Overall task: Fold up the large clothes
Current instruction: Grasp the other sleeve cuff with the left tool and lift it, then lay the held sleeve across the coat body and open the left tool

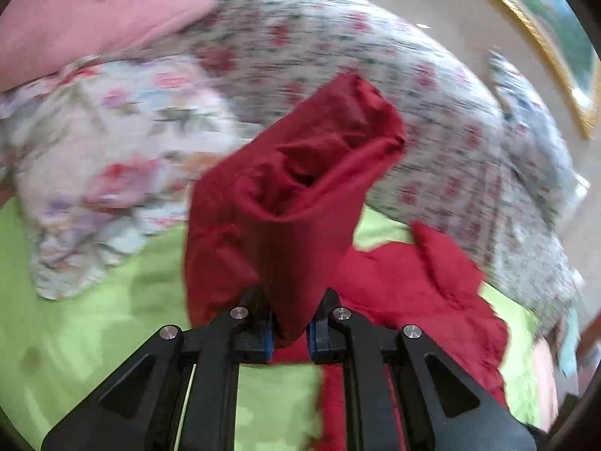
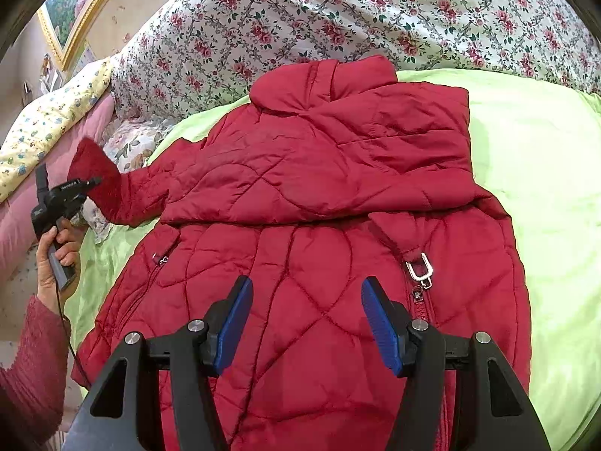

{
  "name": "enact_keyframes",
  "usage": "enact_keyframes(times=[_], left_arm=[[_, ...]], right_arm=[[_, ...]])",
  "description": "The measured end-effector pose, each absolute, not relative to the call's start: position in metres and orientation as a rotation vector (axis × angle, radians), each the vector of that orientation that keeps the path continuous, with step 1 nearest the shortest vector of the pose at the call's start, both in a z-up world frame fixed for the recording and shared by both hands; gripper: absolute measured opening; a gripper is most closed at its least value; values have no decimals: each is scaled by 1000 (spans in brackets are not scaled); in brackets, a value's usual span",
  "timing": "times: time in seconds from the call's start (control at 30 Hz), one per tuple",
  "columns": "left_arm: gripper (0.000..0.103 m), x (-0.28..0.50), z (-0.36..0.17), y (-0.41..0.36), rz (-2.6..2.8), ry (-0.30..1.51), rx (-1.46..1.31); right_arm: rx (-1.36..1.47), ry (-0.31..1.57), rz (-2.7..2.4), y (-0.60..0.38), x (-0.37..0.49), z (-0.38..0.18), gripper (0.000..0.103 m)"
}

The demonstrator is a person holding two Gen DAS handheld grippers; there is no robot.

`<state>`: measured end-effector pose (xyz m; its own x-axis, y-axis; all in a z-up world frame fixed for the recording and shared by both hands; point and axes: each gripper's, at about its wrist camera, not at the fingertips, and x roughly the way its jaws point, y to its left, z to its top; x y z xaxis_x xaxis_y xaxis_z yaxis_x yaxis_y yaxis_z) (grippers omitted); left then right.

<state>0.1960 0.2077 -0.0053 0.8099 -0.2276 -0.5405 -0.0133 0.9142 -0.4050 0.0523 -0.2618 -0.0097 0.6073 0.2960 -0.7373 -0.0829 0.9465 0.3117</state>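
My left gripper (image 1: 291, 329) clamps the jacket (image 2: 308, 195) sleeve (image 1: 296, 195), center frame; my right gripper (image 2: 307, 319) hangs released above the jacket.

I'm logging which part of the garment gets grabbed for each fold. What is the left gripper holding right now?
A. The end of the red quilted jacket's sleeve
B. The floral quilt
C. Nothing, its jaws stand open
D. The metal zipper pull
A: the left gripper is shut on the cuff end of the sleeve of the red quilted jacket, lifted off the green sheet.
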Motion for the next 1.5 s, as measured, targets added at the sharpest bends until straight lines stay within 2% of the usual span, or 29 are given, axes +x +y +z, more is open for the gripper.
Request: enact_keyframes(times=[0.3,0.8,1.23,1.5], left_arm=[[10,185,1,103,-339,655,-316],[10,184,-24,-42,-513,751,-128],[10,173,-60,-125,-600,824,-21],[10,169,-68,-148,-596,825,53]], right_arm=[[304,880,210,-279,49,-8,62],[400,854,187,-309,55,-7,62],[519,803,185,-343,78,1,63],[678,787,229,-361,121,-4,63]])
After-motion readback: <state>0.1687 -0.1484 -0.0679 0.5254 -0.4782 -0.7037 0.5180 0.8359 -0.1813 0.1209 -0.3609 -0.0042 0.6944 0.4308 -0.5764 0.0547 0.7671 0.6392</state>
